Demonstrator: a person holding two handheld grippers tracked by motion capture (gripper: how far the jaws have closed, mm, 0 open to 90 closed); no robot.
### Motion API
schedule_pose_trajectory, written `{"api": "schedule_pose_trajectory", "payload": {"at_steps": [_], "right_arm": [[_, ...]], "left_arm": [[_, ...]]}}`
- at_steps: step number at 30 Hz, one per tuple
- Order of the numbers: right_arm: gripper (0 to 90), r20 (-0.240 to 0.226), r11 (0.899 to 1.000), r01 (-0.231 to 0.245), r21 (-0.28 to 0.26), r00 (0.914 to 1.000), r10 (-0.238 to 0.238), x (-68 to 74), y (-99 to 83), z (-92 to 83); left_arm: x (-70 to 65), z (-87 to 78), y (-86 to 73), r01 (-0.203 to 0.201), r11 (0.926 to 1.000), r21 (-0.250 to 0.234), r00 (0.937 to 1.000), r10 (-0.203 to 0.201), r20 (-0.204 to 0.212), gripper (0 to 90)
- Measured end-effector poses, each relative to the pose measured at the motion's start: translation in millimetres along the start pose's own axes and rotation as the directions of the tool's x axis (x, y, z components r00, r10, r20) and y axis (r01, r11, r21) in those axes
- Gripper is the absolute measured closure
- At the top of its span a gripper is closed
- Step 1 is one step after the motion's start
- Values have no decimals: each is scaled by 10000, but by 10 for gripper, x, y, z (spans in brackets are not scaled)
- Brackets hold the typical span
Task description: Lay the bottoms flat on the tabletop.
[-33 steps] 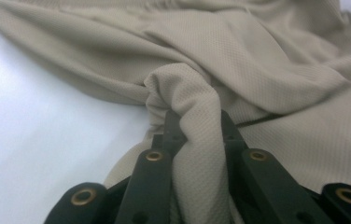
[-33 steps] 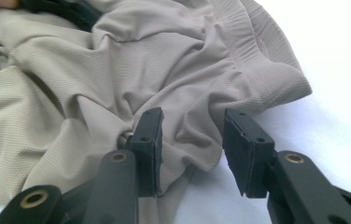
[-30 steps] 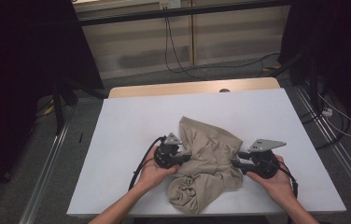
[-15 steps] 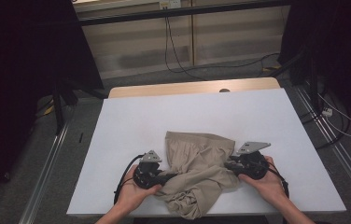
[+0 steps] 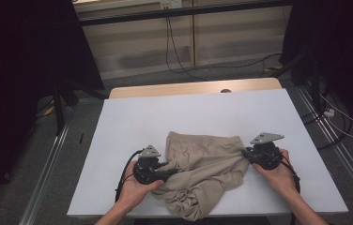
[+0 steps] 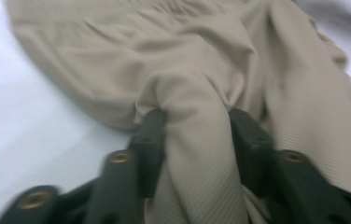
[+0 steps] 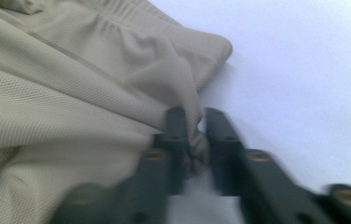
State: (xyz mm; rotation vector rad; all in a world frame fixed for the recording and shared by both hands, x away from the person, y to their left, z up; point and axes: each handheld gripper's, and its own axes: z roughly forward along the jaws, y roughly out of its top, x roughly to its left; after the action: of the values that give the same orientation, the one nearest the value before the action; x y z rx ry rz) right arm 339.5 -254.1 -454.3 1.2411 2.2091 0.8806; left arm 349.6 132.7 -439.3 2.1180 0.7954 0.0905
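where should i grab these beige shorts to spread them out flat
Take the shorts by the gathered waistband, one end per side, coming in low and level from the left and right edges. The band is the firm ridge along the far edge, while the near part is bunched and hangs over the table front, so gripping there would only lift loose folds.
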Motion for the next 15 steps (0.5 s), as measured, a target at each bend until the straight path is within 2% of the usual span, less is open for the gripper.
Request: {"api": "schedule_pose_trajectory", "payload": {"at_steps": [1, 3, 6, 8, 9, 11, 12, 15], "right_arm": [[637, -158, 9999, -59, -113, 9999, 58, 4, 6, -18], [570, -415, 9990, -146, -421, 9991, 129, 5, 32, -69], [527, -687, 9946, -350, -972, 9972, 284, -40, 112, -145], [527, -640, 9916, -528, -1183, 9969, 455, -94, 186, -156], [534, -604, 9912, -562, -1198, 9970, 492, -122, 224, -147], [564, -486, 9909, -577, -1215, 9975, 521, -179, 306, -95], [582, -517, 9910, -620, -1188, 9971, 562, -209, 345, -54], [610, -471, 9923, -763, -974, 9963, 720, -270, 445, 82]], "left_arm": [[16, -13, 10, -44, 9999, -107, 10000, 43, -57, 517], [70, -54, 44, -99, 9988, -485, 9991, 78, -427, 445], [206, -94, 123, -14, 9948, -1022, 9964, -73, -847, 328], [306, -60, 194, 25, 9952, -974, 9940, -131, -1087, 279], [364, -27, 237, -104, 9960, -882, 9906, -18, -1371, 268], [473, 63, 322, 33, 9960, -898, 9828, -198, -1835, 248], [543, 129, 376, -10, 9968, -801, 9798, -151, -1995, 246], [678, 255, 488, 241, 9954, -928, 9746, -441, -2194, 219]]}}
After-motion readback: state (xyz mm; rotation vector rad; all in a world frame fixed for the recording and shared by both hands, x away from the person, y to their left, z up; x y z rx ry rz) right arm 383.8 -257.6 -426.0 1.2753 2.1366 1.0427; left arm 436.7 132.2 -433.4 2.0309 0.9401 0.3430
